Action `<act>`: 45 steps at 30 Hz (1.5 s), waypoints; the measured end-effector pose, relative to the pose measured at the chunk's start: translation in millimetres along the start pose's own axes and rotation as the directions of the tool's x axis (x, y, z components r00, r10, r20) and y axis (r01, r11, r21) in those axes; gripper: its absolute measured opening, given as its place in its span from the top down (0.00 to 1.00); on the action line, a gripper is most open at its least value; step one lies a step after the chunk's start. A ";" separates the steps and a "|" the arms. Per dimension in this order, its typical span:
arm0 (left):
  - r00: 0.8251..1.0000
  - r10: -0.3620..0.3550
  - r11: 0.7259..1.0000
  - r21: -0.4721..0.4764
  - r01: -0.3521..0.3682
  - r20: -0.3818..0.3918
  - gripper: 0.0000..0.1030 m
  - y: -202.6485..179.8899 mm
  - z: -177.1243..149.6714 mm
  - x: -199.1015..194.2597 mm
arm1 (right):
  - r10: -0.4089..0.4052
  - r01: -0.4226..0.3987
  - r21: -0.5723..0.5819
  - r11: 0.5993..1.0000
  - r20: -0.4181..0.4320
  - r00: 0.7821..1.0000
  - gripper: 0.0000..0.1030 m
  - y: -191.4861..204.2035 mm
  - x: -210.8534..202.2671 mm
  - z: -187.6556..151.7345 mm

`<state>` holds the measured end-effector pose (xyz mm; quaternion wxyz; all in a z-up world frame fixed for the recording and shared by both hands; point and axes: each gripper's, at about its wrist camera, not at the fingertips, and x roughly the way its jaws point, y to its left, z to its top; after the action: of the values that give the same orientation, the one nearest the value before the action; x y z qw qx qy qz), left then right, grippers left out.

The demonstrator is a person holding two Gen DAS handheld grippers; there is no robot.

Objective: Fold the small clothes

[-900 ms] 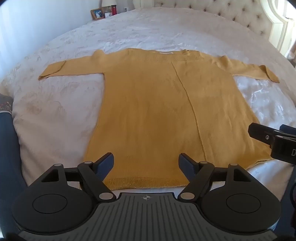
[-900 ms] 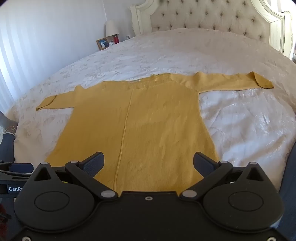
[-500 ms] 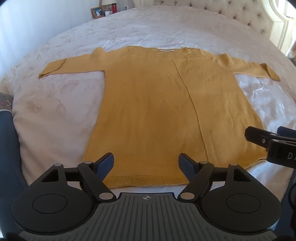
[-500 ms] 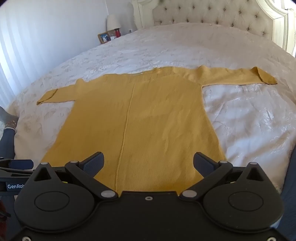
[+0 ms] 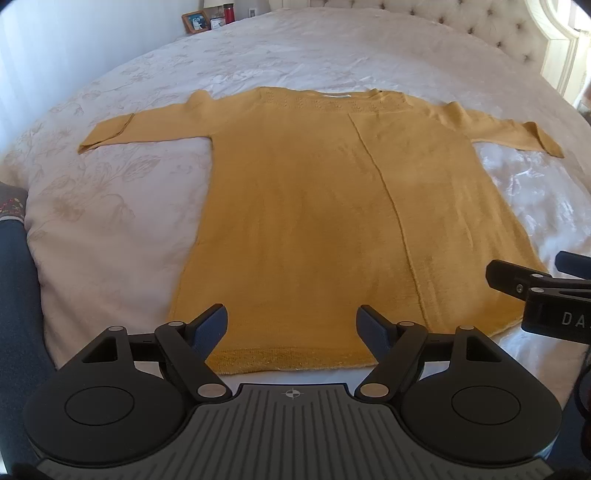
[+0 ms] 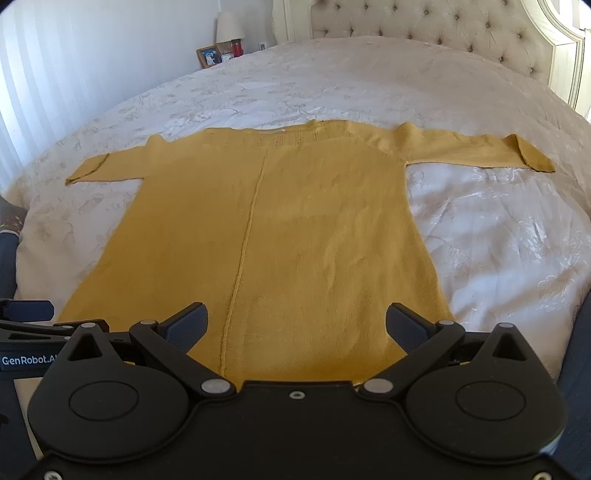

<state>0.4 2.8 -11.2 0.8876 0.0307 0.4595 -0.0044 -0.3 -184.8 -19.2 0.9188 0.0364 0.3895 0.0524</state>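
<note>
From your left wrist view, a mustard-yellow sweater (image 5: 317, 221) lies flat on a pale floral bedspread (image 5: 103, 221), both sleeves stretched out sideways, neckline toward the tufted headboard (image 5: 480, 26) and hem nearest you. Your left gripper (image 5: 291, 325) hovers over the hem with its jaws apart and nothing between them, its fingertips (image 5: 212, 323) clear of the knit. Your right gripper (image 5: 535, 291) pokes in from the right edge, over the sweater's lower right corner. A picture frame (image 5: 195, 21) and a red container (image 5: 229, 13) stand beyond the bed's far corner. From your right wrist view, the same sweater (image 6: 280, 236) fills the centre of the bed, a raised seam running down its middle. Your right gripper (image 6: 297, 326) is spread wide above the hem, empty, while your left gripper (image 6: 29, 332) shows at the left edge beside the sweater's lower left corner. A lamp (image 6: 229, 26) stands by the wall.
</note>
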 end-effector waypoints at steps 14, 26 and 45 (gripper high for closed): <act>1.000 0.000 1.000 0.004 0.000 -0.012 0.26 0.3 2.7 5.4 | -0.023 0.022 -0.005 1.000 -0.005 1.000 0.01 1.2 5.1 3.5; 1.000 0.003 0.999 0.038 -0.004 0.018 0.26 -4.0 7.4 5.6 | -0.065 0.069 -0.043 0.997 0.085 0.994 0.01 7.2 0.6 13.6; 0.999 -0.029 0.998 0.050 0.027 0.042 0.40 -2.7 15.7 13.5 | -0.160 0.164 -0.043 0.985 0.082 0.984 0.02 15.1 14.1 23.6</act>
<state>20.8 -0.5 -13.3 0.8959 0.0461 0.4408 -0.0291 25.4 -168.6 -11.2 0.9352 -0.0163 0.3536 -0.0145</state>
